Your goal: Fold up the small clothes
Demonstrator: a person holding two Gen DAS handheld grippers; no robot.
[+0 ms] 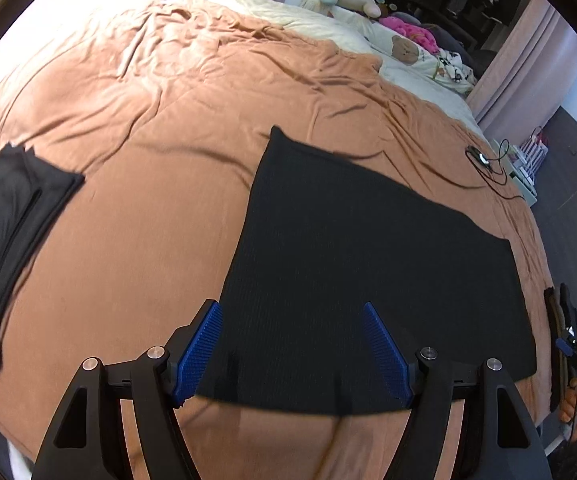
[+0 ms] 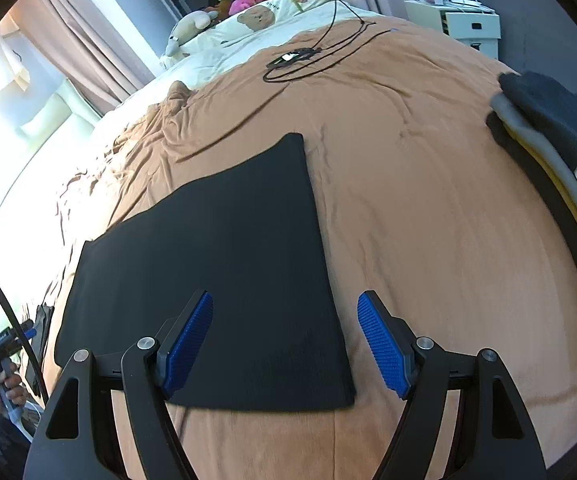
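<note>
place: home bedroom | signs: bed (image 1: pixel 168 120) — plush toys (image 2: pixel 192 24), curtains (image 2: pixel 88 48)

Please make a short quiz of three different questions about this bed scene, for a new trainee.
1. True or false: the left gripper is clamped on the flat black ribbed cloth.
2. Which colour is the wrinkled bed cover under that cloth? A) orange-brown B) green C) white
3. Fill in: on the right gripper, the ribbed finger pads are ____ in colour.

Key:
1. False; its jaws stand open above the cloth's near edge.
2. A
3. blue
</note>
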